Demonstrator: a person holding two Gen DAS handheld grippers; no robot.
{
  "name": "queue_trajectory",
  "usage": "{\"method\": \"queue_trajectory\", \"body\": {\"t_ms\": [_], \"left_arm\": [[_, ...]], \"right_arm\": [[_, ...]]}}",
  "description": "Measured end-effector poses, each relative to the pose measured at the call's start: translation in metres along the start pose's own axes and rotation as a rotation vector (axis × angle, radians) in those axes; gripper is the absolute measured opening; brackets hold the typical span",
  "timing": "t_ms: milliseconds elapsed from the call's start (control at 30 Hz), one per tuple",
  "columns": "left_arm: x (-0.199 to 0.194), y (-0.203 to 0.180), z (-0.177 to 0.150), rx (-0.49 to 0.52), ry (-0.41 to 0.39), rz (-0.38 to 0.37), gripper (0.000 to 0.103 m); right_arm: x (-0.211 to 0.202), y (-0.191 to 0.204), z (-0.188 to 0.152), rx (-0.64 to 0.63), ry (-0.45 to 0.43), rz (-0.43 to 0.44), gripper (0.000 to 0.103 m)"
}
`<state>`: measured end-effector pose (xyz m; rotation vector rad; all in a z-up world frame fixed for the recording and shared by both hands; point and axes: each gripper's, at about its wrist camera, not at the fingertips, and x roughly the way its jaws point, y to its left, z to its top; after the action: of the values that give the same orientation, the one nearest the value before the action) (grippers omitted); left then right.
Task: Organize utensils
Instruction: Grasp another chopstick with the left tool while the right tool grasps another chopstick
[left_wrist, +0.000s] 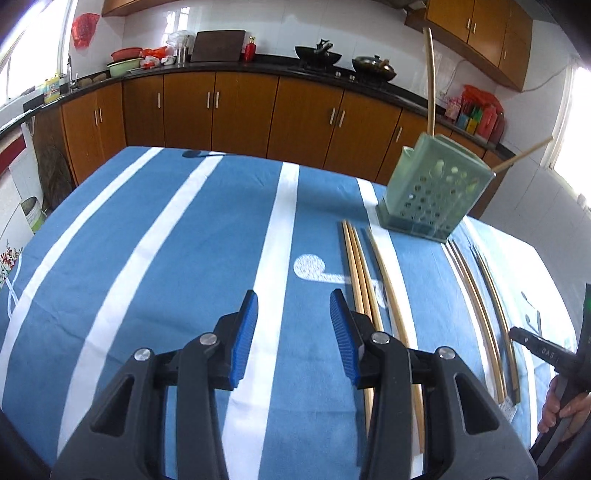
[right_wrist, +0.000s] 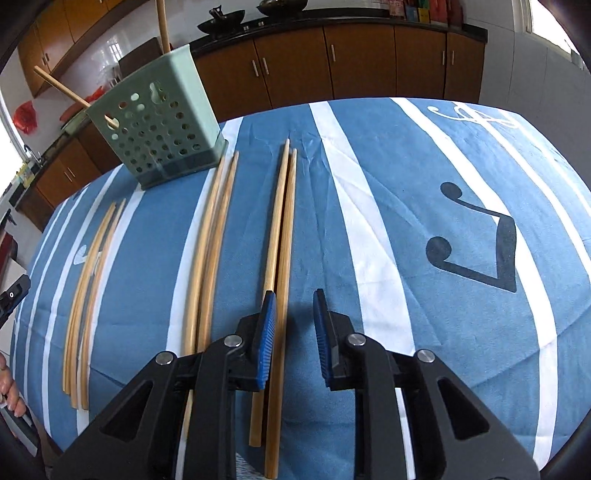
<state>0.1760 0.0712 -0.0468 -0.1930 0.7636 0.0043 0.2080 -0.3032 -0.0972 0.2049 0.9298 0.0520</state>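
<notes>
A green perforated utensil holder (left_wrist: 436, 192) stands on the blue striped tablecloth (left_wrist: 166, 240) with two chopsticks (left_wrist: 430, 81) sticking out of it; it also shows in the right wrist view (right_wrist: 159, 122). Several wooden chopsticks lie in groups on the cloth: one group (left_wrist: 360, 273) right of my left gripper, more (left_wrist: 480, 310) further right. My left gripper (left_wrist: 293, 332) is open and empty above the cloth. My right gripper (right_wrist: 293, 328) is open, low over a chopstick pair (right_wrist: 282, 229); its left finger sits over that pair. Other pairs (right_wrist: 212, 236) (right_wrist: 92, 277) lie to the left.
Brown kitchen cabinets (left_wrist: 240, 107) and a dark counter with woks (left_wrist: 317, 55) run behind the table. The table edge drops off at the far side and at the right. The cloth's right part carries a music note print (right_wrist: 476, 240).
</notes>
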Motion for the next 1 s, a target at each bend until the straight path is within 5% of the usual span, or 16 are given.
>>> {"method": "queue_trajectory", "body": {"t_ms": [200, 300, 433, 700, 1000], "left_arm": [[0.006, -0.012, -0.002, 0.027, 0.031, -0.022, 0.041], [0.012, -0.019, -0.007, 0.049, 0.051, -0.035, 0.041], [0.018, -0.027, -0.013, 0.071, 0.080, -0.055, 0.037], [0.033, -0.045, -0.023, 0.142, 0.144, -0.088, 0.019], [0.044, -0.051, -0.028, 0.170, 0.171, -0.038, 0.016]], "right_arm": [[0.001, 0.010, -0.003, -0.070, -0.012, -0.048, 0.021], [0.005, 0.009, 0.000, -0.094, -0.027, -0.098, 0.009], [0.007, -0.016, 0.010, -0.006, -0.046, -0.157, 0.008], [0.007, -0.025, 0.011, 0.013, -0.055, -0.171, 0.008], [0.006, -0.026, 0.010, 0.019, -0.054, -0.158, 0.008]]}}
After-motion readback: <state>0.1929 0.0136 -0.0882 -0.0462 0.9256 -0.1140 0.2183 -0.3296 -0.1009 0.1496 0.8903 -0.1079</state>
